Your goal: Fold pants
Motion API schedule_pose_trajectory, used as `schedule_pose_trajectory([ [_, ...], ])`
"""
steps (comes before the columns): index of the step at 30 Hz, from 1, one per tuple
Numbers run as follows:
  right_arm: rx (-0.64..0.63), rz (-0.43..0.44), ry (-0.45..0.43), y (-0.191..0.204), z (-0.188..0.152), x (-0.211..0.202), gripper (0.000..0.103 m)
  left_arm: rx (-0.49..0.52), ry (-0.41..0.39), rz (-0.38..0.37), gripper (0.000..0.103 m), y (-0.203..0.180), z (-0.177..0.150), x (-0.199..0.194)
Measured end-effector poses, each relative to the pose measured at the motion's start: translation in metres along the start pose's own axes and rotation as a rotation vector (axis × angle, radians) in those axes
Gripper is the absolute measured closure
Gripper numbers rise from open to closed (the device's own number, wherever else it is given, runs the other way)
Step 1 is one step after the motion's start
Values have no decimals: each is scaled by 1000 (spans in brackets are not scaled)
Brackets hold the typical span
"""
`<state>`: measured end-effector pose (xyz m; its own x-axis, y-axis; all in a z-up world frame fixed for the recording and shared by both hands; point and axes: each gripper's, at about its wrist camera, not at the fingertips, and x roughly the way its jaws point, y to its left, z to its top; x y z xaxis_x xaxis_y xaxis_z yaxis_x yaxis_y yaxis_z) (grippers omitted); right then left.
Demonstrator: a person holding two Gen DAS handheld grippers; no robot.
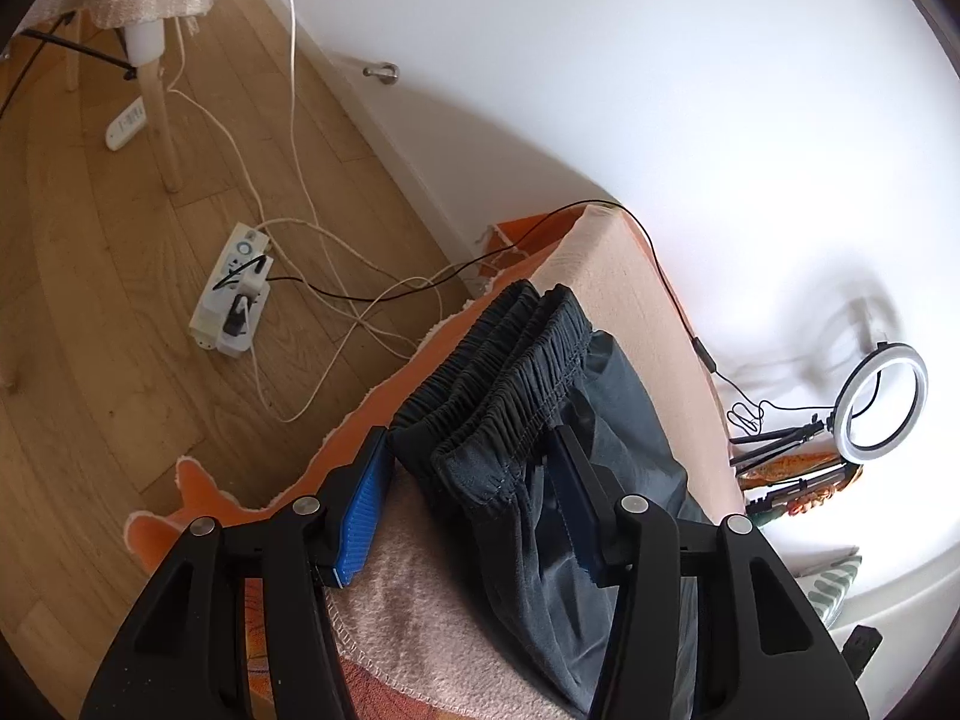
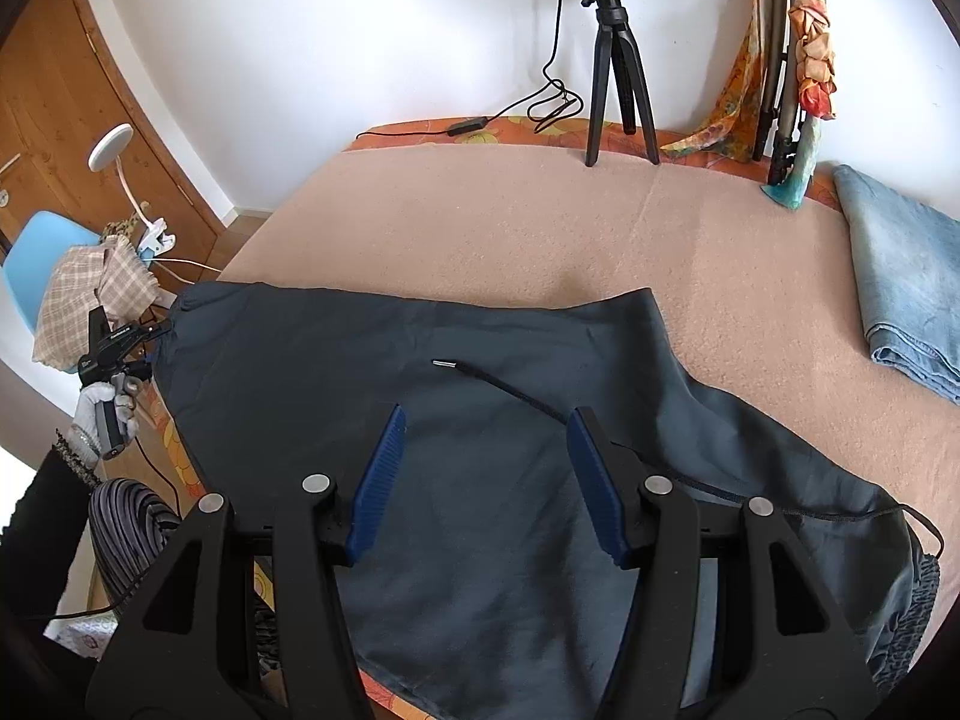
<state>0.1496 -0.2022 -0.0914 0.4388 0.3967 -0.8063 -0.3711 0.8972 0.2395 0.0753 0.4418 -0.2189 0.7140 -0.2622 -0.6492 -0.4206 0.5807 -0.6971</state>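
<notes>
Dark grey pants (image 2: pixel 480 450) lie spread on the pink-blanketed table (image 2: pixel 480 222).
Left tool (image 1: pixel 474 468) straddles the bunched waistband (image 1: pixel 498 372), pads apart; right tool (image 2: pixel 486 450) hovers wide.

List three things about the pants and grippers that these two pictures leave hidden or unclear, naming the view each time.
1. Right wrist view: the near edge of the pants is hidden behind the right gripper.
2. Right wrist view: the left gripper is too small and far off to show its fingers.
3. Left wrist view: the pants below the waistband run off the bottom edge.

Pants (image 2: pixel 480 420) on blanket (image 2: pixel 480 222), tripod (image 2: pixel 618 72) behind, jeans (image 2: pixel 906 294) right.
</notes>
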Motion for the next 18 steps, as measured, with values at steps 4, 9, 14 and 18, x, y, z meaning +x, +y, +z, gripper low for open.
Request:
schedule_pose_trajectory([
  [4,22,2,-10,0,2,1,44,1,-44,-6,77,-1,0,-4],
  [9,11,6,-15,7,2,-1,44,72,-91,17,85,-14,-1,-8],
  [14,13,26,-17,12,-1,-3,44,194,-143,74,87,-45,1,-17],
  [18,11,46,-12,17,-5,-2,44,363,-192,117,87,-86,-4,-25],
])
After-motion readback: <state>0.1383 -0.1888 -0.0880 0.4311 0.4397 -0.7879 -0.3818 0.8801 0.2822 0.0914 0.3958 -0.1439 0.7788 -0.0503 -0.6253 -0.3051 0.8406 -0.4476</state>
